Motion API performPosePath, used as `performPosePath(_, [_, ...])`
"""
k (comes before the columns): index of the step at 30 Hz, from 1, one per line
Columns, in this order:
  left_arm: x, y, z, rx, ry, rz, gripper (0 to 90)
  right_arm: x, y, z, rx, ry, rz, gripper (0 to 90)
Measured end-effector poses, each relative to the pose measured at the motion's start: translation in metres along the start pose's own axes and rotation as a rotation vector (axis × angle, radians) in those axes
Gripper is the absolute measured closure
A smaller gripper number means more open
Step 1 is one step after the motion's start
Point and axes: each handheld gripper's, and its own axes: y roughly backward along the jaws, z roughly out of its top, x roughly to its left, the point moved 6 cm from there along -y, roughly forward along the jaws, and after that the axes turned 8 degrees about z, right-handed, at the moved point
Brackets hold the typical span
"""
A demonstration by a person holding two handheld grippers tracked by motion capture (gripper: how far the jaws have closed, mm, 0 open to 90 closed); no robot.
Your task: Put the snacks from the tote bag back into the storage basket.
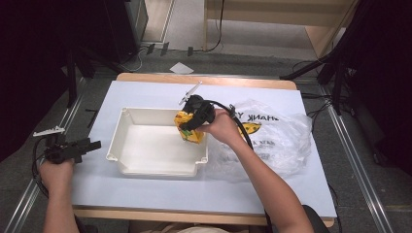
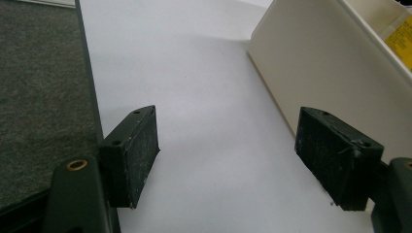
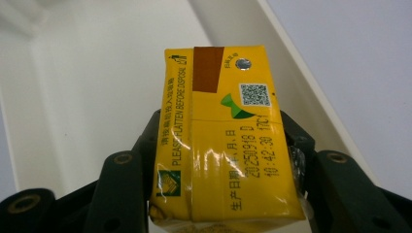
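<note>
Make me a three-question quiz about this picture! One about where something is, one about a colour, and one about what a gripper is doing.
1. Where is the plastic bag?
A. inside the tray
B. on the table, right of the tray
C. on the floor

2. What colour is the drink carton?
A. yellow
B. blue
C. green

3. What is the right gripper doing?
A. lying on the table
B. hanging open
C. gripping the carton

Answers: B, the bag lies beside the white tray; A, its sides are yellow; C, both jaws press the carton's sides.

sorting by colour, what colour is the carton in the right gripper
Yellow carton, with a brown patch; right gripper view.
</note>
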Motion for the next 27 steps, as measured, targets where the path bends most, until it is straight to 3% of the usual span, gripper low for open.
performPosePath(9, [0.0,0.0,0.0,0.0,0.0,0.0,25.0,-0.006,-0.006,-0.002,0.006,-0.015,-0.025,51.7])
performPosePath(27, [0.0,0.0,-0.001,0.005,0.002,0.0,25.0,-0.014,-0.005,-0.005,-0.029,-0.023,-0.028,51.4])
